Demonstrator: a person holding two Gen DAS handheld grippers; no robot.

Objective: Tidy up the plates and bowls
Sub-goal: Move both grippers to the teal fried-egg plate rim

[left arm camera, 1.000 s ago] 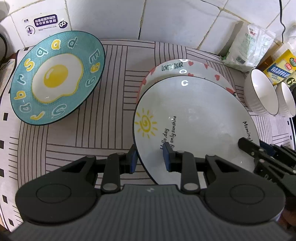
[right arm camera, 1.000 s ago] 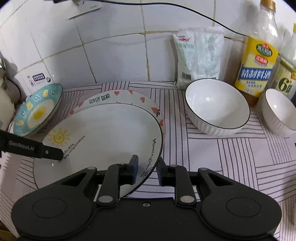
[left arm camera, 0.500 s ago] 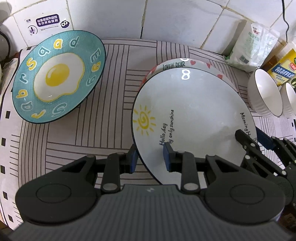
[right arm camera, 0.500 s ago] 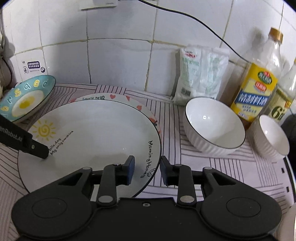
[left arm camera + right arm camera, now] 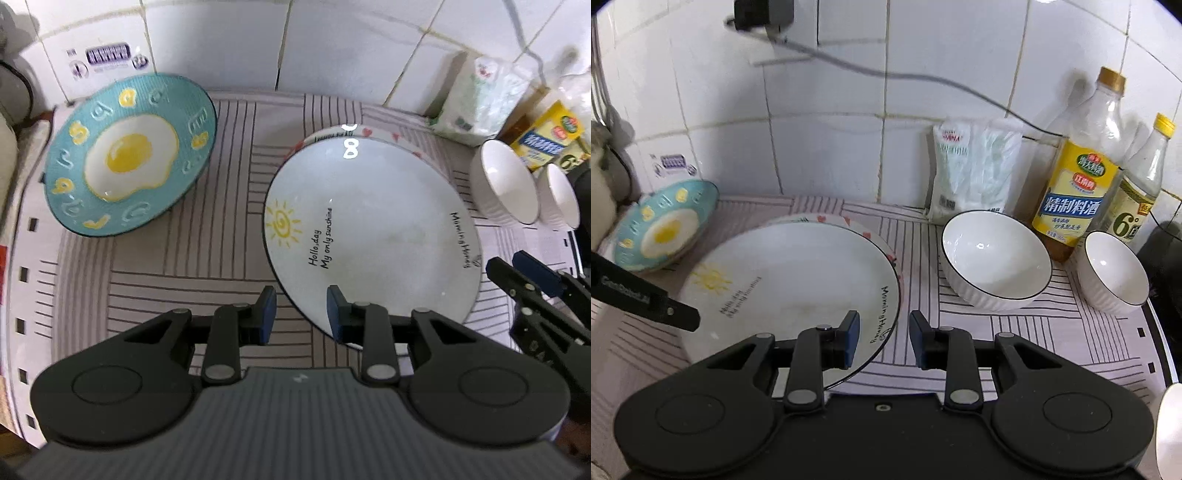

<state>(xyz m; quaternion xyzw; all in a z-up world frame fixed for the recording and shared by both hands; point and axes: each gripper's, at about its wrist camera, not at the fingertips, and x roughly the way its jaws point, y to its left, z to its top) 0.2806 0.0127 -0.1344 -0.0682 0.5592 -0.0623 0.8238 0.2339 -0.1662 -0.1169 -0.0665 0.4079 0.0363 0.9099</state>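
A white sun plate (image 5: 373,229) (image 5: 790,288) lies stacked on a heart-rimmed plate (image 5: 384,134) (image 5: 827,219). A teal fried-egg plate (image 5: 129,158) (image 5: 665,225) leans at the left by the wall. Two white bowls, a large one (image 5: 995,256) (image 5: 504,181) and a small one (image 5: 1113,271) (image 5: 561,197), stand at the right. My left gripper (image 5: 301,314) is open, its jaws astride the sun plate's near-left rim. My right gripper (image 5: 882,338) is open astride the near-right rim; it also shows in the left wrist view (image 5: 517,273).
A white packet (image 5: 971,170) and two bottles (image 5: 1078,184) (image 5: 1137,195) stand against the tiled wall behind the bowls. A cable (image 5: 886,77) hangs across the wall. A striped mat (image 5: 184,258) covers the counter. A dark object (image 5: 1167,258) sits at the far right.
Both grippers have drawn back and up from the sun plate and their jaws have opened wider. The sun plate has settled flatter onto the heart-rimmed plate.
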